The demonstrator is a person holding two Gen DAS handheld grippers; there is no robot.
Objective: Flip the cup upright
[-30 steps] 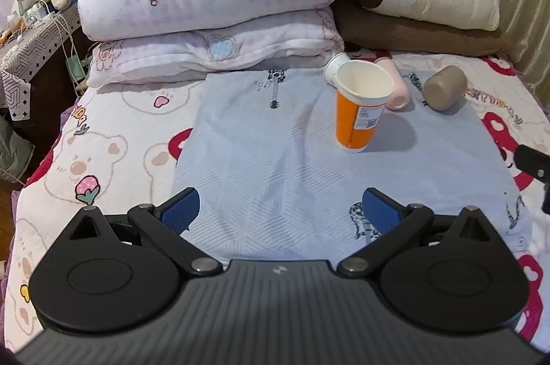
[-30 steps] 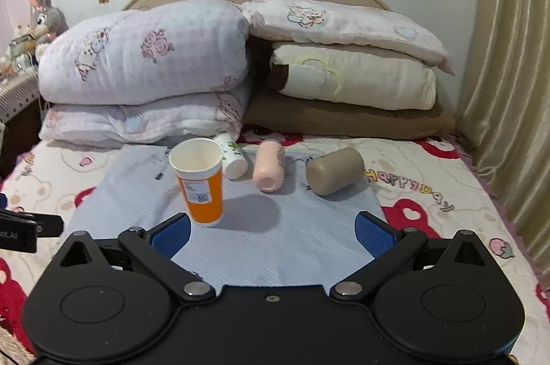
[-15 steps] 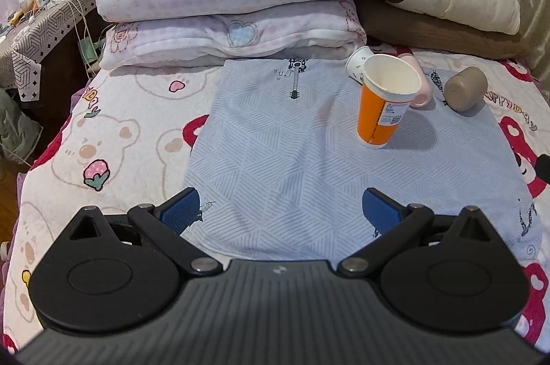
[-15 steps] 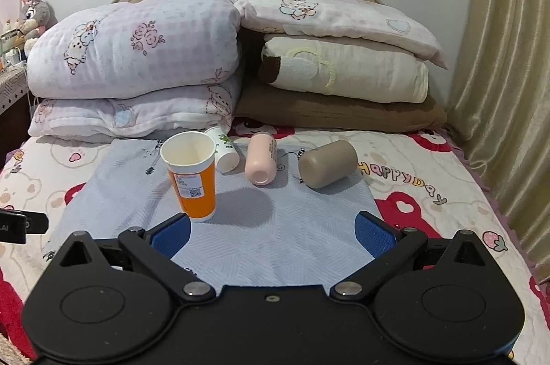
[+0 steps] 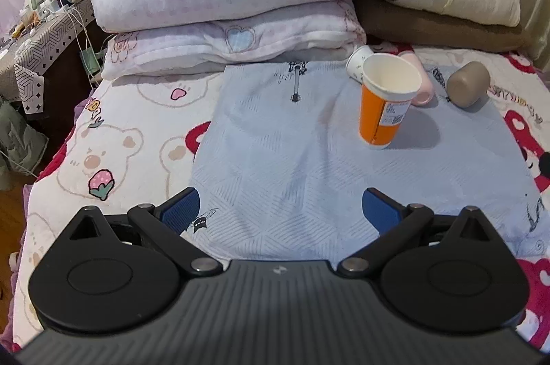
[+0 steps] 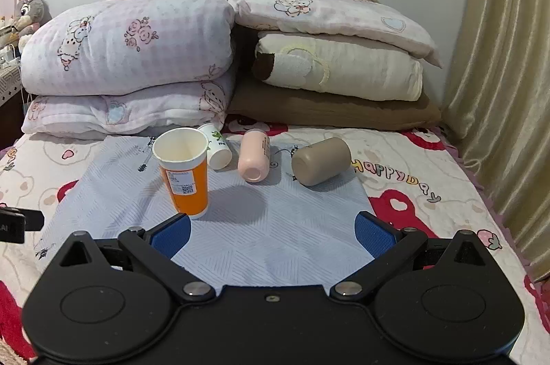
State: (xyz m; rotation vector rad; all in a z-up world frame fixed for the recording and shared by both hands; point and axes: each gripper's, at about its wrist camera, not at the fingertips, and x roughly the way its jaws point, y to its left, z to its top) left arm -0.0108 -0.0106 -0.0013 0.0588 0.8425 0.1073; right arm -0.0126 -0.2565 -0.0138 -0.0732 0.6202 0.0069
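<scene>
Holding both tools low over the blue cloth (image 6: 275, 237), empty: left gripper (image 5: 280, 210) spread wide at bottom of its view, right gripper (image 6: 273, 234) likewise wide apart, nothing between the pads. Just beyond the right gripper's left pad (image 6: 172, 236), left of centre, orange cup (image 6: 185, 174) already standing mouth up. Farther back, three more lying on their sides: white cup (image 6: 216, 148) tucked behind the orange one, pink cup (image 6: 255, 158) at centre, brown cup (image 6: 321, 165) right of centre, mouth toward the lower left.

Probably best to take the brown one next, being clear of its neighbours. Approach across its body with pads on opposite walls, close gently so the wall does not buckle, lift before rotating, then set down flat, since soft bedding tips easily. Pillows (image 6: 127, 41) stacked at the top.
</scene>
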